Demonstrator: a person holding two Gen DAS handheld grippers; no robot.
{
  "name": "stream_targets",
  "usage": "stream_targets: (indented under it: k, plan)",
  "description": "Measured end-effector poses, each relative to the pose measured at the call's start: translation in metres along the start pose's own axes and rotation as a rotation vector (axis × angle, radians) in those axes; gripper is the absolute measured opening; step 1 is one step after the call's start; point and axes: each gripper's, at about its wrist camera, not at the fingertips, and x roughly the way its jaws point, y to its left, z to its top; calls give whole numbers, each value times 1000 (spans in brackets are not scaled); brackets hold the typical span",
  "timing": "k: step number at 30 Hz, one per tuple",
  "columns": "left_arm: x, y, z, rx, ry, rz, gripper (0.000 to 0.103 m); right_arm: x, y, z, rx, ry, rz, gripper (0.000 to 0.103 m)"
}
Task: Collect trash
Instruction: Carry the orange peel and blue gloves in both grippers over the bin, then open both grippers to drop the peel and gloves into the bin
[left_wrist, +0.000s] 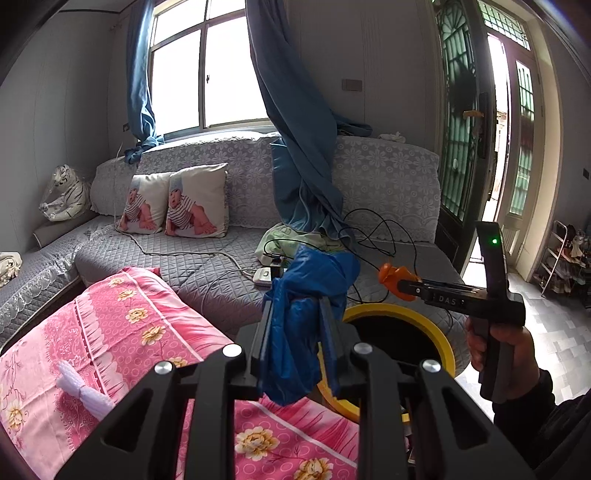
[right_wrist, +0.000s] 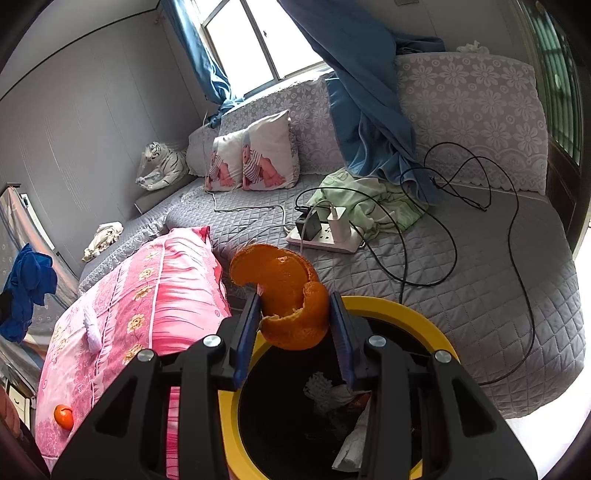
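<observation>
Hidden: the bin (right_wrist: 388, 310) floor was dark; crumpled white paper (right_wrist: 351, 454) inside was only partly made out.
Cut off: the bin rim was cropped by both gripper bodies.
Left gripper (left_wrist: 297, 314): was clenched on one blue plastic bag (left_wrist: 314, 277), beside the rim.
Right gripper (right_wrist: 295, 317): was clamped on one orange peel (right_wrist: 291, 295), above the bin mouth.
Open room: grey quilted sofa (right_wrist: 480, 295) behind the bin.
Count: one mandarin (right_wrist: 63, 416) on the pink cover (right_wrist: 155, 295); two cushions (right_wrist: 255, 155).

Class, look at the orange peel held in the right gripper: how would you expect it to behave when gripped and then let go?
The orange peel keeps its curled cup shape between the right gripper fingers, so it is probably springy rather than floppy. It looks thin and hollow, so likely light. Its torn edges suggest hard squeezing might crack it.
</observation>
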Motion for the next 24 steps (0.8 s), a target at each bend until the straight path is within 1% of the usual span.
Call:
stream_targets:
  k: [4, 12, 15, 20, 21, 22, 23, 24]
  plan:
    - [42, -8, -3, -10, 64, -53, 22, 5, -12, -4, 34, 20, -22, 36]
    - [127, -34, -18, -23, 221, -171, 22, 10, -38, -10, 95, 40, -66, 36]
    - [152, -43, -24, -18, 265, -197, 22, 13, -48, -12, 116, 51, -84, 36]
    - [179, -54, -33, -29, 322, -227, 23, 20, -60, -18, 139, 80, -96, 38]
    - [182, -55, -34, -36, 325, -230, 25, 22, -63, -19, 145, 83, -101, 40]
    - [183, -55, -35, -44, 328, -229, 35, 23, -65, -20, 153, 83, -110, 41]
    - [183, -54, -37, -56, 327, -221, 42, 23, -67, -21, 161, 79, -117, 44]
    - [183, -52, -38, -69, 322, -214, 56, 23, -69, -20, 170, 73, -118, 46]
